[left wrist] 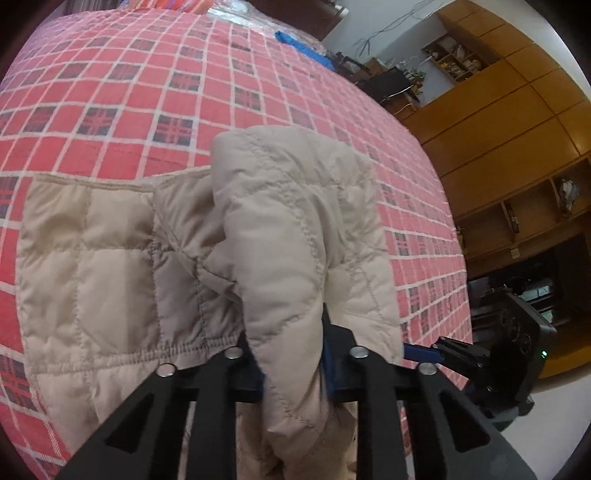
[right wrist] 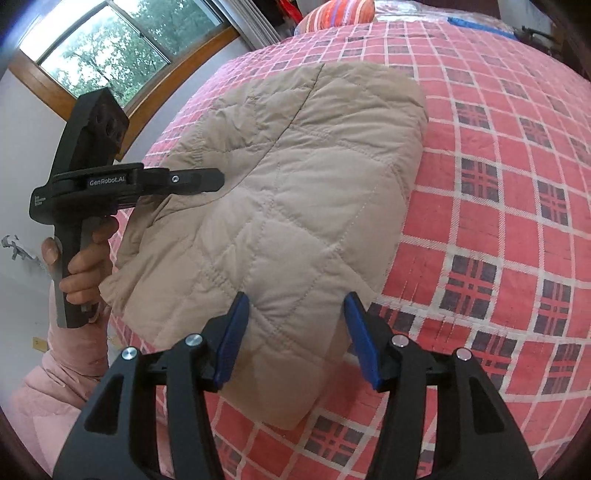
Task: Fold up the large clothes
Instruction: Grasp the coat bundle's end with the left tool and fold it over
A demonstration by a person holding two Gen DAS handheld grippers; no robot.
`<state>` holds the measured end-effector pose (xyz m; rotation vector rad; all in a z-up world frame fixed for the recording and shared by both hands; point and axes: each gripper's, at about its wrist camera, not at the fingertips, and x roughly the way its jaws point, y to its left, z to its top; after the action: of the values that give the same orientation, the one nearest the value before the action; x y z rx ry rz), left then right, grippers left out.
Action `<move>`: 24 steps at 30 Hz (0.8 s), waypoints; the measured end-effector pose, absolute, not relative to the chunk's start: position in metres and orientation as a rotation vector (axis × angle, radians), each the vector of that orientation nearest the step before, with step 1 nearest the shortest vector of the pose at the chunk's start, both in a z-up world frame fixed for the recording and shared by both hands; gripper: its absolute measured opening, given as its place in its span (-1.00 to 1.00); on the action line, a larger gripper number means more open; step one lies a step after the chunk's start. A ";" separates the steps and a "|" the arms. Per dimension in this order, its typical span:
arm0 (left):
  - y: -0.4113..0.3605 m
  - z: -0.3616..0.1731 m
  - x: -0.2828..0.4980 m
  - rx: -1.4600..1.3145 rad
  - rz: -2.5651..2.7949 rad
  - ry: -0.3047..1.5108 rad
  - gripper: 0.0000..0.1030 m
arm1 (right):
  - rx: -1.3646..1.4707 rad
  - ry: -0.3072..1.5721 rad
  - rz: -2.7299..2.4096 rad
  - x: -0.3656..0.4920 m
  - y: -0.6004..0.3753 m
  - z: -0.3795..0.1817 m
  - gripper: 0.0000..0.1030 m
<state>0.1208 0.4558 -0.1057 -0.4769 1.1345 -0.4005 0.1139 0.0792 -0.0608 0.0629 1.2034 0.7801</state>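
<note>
A beige quilted jacket (left wrist: 110, 258) lies on a red checked bedspread (left wrist: 147, 92). In the left wrist view my left gripper (left wrist: 291, 362) is shut on a bunched fold of the jacket that rises in front of the lens. The right gripper (left wrist: 439, 350) shows at the lower right, by the jacket's edge. In the right wrist view the jacket (right wrist: 295, 184) lies folded, and my right gripper (right wrist: 295, 325) stands open with a blue pad on each side of the near fold. The left gripper (right wrist: 218, 181), held by a hand (right wrist: 85, 266), has its tip at the jacket's left side.
The bedspread (right wrist: 498, 221) stretches far to the right and beyond the jacket. A striped pillow (right wrist: 340, 11) and a blue item (left wrist: 295, 42) lie at the far end. Wooden cupboards (left wrist: 498, 129) stand beside the bed, and a window (right wrist: 110, 48) is to the left.
</note>
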 end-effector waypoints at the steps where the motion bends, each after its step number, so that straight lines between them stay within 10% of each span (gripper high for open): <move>1: 0.458 -0.100 0.117 -0.481 -0.418 1.120 -0.66 | 0.070 1.200 0.785 0.114 0.073 -0.059 0.06; 14: 0.523 -0.042 0.062 -0.513 -0.478 0.917 -0.70 | 0.162 1.233 0.887 0.115 0.075 -0.042 0.22; 24: 0.585 -0.112 0.055 -0.574 -0.374 0.987 -0.69 | 0.090 1.310 0.936 0.101 0.132 -0.063 0.22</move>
<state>0.0547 0.5850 -0.1123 -0.5740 0.9870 -0.3738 0.1009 0.1316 -0.0627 0.0902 1.3102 0.9363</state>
